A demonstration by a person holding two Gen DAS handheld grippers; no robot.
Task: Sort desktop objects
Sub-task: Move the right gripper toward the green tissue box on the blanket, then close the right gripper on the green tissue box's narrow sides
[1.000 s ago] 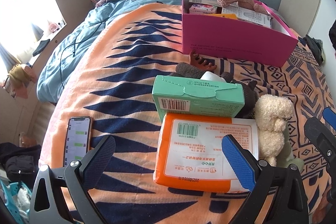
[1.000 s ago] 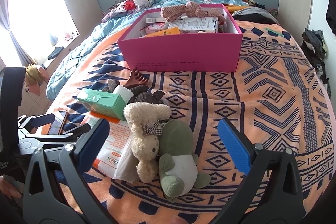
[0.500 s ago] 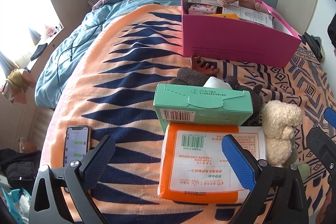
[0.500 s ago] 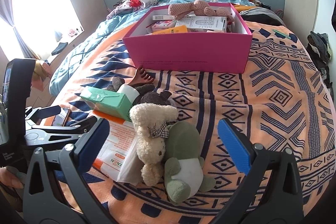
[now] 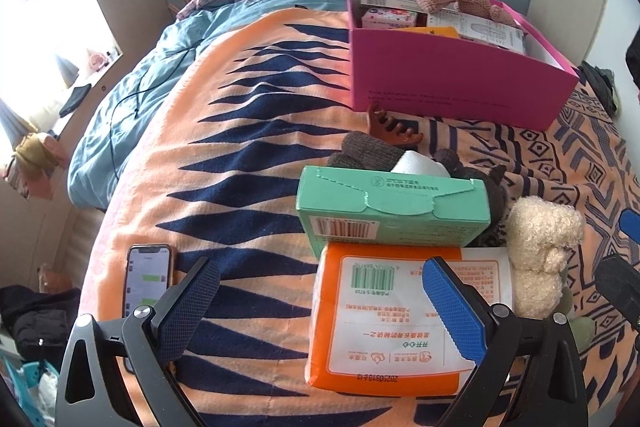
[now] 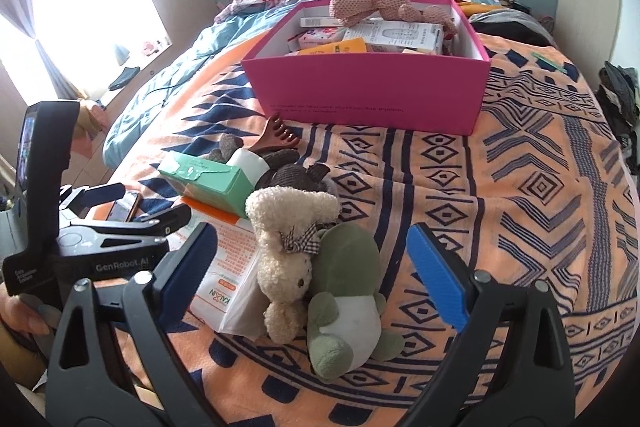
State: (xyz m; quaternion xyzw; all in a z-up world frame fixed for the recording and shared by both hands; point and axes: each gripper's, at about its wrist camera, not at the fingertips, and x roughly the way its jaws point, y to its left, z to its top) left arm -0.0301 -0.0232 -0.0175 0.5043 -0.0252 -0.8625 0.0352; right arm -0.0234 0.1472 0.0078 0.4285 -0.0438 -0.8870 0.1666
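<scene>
The left gripper [image 5: 320,307] hovers with its fingers spread apart above the orange tissue pack [image 5: 400,323], grasping nothing. A green box [image 5: 392,211] lies on the far end of this pack. The right gripper [image 6: 316,267] has just been closing a little, but its fingers are released and wide above the cream plush rabbit [image 6: 288,239] and green plush toy [image 6: 344,295] on the bed [image 6: 520,207]. The pink box [image 6: 372,91], already holding items, stands farther back

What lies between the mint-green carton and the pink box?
A brown claw hair clip and grey knitted gloves on the blanket, clearest in the left wrist view.
</scene>
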